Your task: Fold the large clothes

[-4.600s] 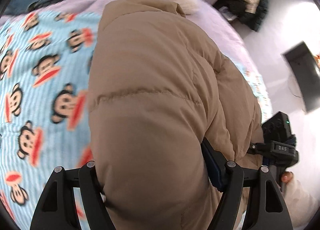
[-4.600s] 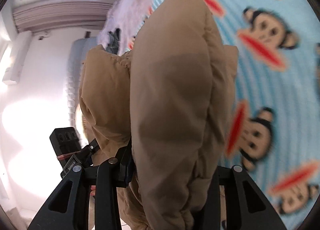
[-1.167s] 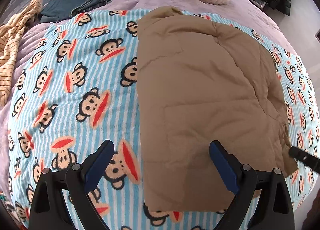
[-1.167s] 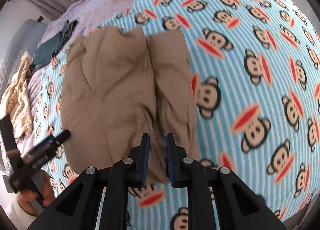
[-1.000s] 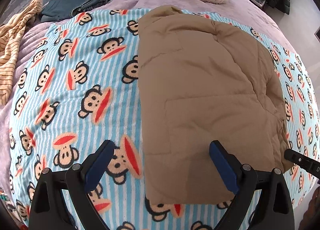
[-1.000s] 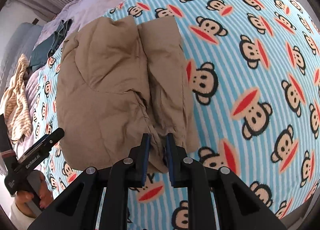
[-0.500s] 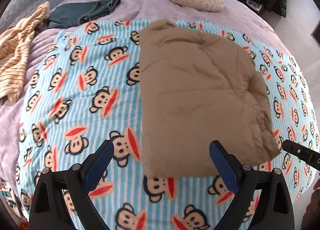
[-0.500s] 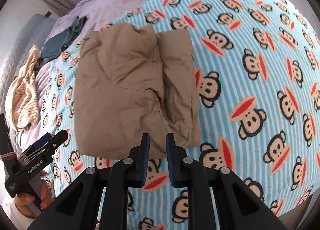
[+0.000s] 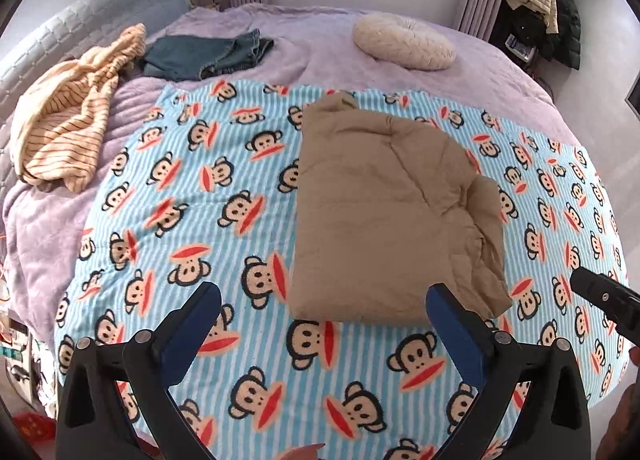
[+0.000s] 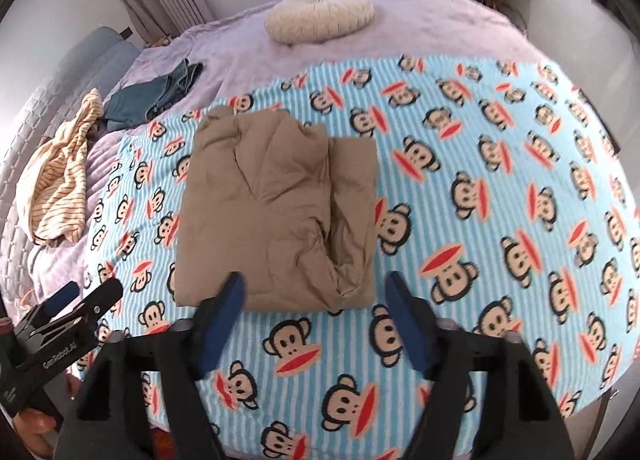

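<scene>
A tan puffer jacket (image 9: 384,212) lies folded into a rough rectangle on the blue monkey-print blanket (image 9: 192,188); it also shows in the right wrist view (image 10: 276,212). My left gripper (image 9: 320,312) is open and empty, held back above the jacket's near edge. My right gripper (image 10: 316,300) is open and empty, also just short of the near edge. The left gripper's body shows at the lower left of the right wrist view (image 10: 60,324). The right gripper's tip shows at the right of the left wrist view (image 9: 604,296).
A striped yellow garment (image 9: 68,112) and folded jeans (image 9: 204,56) lie on the purple bedspread at the left. A cream round pillow (image 9: 404,42) sits at the back. Dark coats (image 9: 548,4) hang at the far right. The bed's near edge is just below my grippers.
Both grippers have pulled back and up from the jacket, so more of the bed shows. The right gripper's jaws, shut half a second ago, are now open.
</scene>
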Demonstrator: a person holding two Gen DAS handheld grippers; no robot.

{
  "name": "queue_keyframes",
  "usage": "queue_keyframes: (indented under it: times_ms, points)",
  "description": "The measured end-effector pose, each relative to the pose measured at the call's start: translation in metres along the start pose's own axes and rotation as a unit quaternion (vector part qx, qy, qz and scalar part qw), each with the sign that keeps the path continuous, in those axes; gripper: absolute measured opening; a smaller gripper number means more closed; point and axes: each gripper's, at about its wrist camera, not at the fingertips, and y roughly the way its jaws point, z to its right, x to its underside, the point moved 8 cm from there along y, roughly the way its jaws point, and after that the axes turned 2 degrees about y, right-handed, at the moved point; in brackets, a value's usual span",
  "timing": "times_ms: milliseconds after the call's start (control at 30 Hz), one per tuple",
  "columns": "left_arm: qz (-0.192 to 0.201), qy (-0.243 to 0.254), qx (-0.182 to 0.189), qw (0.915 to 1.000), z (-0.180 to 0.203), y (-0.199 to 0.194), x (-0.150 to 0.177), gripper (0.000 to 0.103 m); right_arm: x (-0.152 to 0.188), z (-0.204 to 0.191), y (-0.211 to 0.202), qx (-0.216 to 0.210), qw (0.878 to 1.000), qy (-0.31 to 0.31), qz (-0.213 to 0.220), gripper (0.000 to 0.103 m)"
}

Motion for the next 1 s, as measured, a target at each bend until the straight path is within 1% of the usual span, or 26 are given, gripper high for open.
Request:
queue_keyframes:
  times_ms: [100,200,267,500,1000]
  points:
    - [0.013,0.001,0.0,0.9999,0.003,-0.011,-0.003,0.103,-0.004,-0.002,-0.013,0.014,1.0,-0.012,0.023,0.087]
    - [0.022,0.004,-0.005,0.9997,0.005,-0.019,-0.005,0.103,-0.006,-0.004,-0.02,0.022,0.999,-0.019,0.03,0.087]
    - [0.025,0.001,-0.001,0.9997,0.006,-0.024,-0.007,0.103,-0.005,-0.004,-0.023,0.029,0.999,-0.022,0.033,0.087]
    - [0.032,-0.003,-0.017,0.9993,0.001,-0.034,-0.008,0.103,-0.004,-0.004,-0.029,0.036,0.998,-0.026,0.035,0.087]
    - [0.037,-0.003,-0.014,0.9992,0.006,-0.042,-0.01,0.103,-0.004,-0.005,-0.032,0.034,0.998,-0.027,0.035,0.087]
